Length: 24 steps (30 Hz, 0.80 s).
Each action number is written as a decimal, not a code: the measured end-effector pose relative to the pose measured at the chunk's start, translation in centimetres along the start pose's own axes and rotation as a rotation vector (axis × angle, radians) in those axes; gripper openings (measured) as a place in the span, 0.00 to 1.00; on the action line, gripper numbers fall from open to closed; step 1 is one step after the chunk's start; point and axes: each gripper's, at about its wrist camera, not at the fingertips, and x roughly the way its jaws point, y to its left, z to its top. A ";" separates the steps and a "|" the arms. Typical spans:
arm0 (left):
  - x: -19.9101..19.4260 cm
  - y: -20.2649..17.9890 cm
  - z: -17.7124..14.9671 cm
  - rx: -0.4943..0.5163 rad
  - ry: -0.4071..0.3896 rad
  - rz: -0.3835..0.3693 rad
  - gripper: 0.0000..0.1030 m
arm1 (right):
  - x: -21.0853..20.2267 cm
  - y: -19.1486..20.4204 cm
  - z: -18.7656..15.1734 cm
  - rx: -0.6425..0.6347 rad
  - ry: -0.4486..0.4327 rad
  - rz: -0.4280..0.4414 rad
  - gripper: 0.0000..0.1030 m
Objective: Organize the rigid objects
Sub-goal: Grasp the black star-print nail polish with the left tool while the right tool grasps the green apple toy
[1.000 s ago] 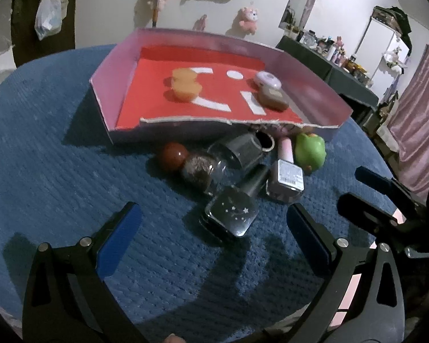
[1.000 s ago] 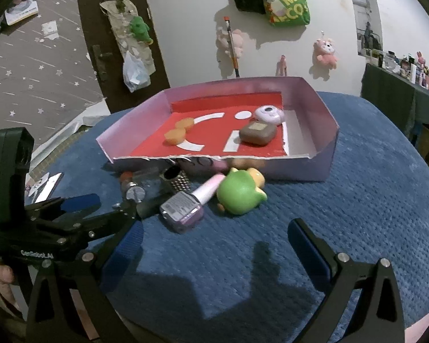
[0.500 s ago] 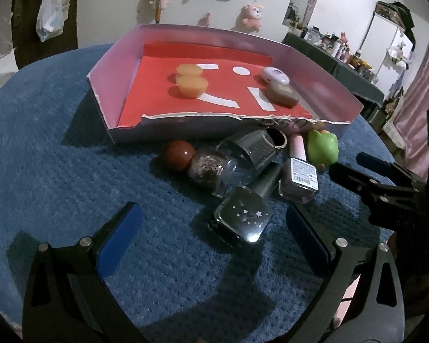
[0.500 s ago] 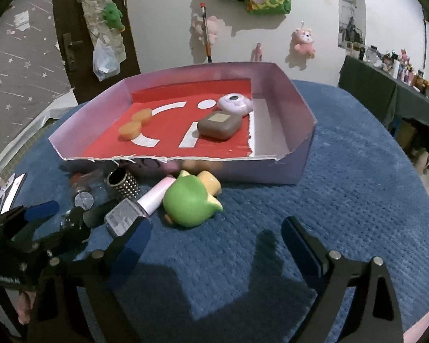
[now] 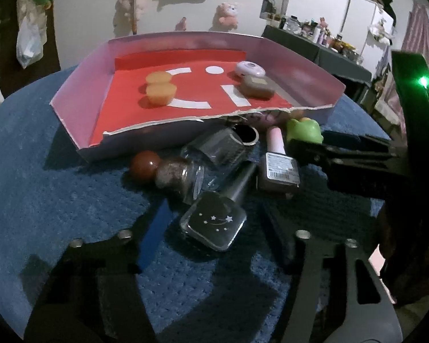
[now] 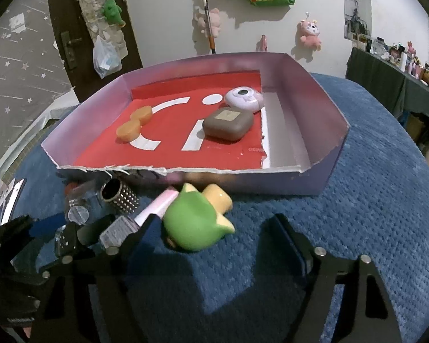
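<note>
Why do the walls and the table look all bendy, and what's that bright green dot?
Both wrist views use fisheye lenses, so the blue mat and tray curve near the edges. In the left wrist view, the green dot is a glaring light on the right gripper, and the star bottle shows glare.

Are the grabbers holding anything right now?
The left gripper has been closing around the dark starry bottle's square body; contact is unclear. The right gripper, also closing, holds nothing.

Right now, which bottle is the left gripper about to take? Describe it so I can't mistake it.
Start at the pink tray on the blue cloth; a cluster of bottles lies in front of its near wall. The nearest is the dark square bottle, lying on its side between the left gripper fingers. Only it has white stars.
</note>
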 end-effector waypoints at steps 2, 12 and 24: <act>-0.1 0.1 -0.1 0.005 -0.006 0.012 0.45 | 0.1 0.2 0.1 -0.005 0.001 -0.005 0.73; -0.6 -0.1 -0.7 0.005 -0.022 -0.003 0.40 | -0.1 1.3 -0.1 -0.042 0.006 0.021 0.48; -2.3 0.5 -0.7 -0.019 -0.055 -0.044 0.40 | -3.0 1.2 -1.0 -0.016 -0.019 0.081 0.48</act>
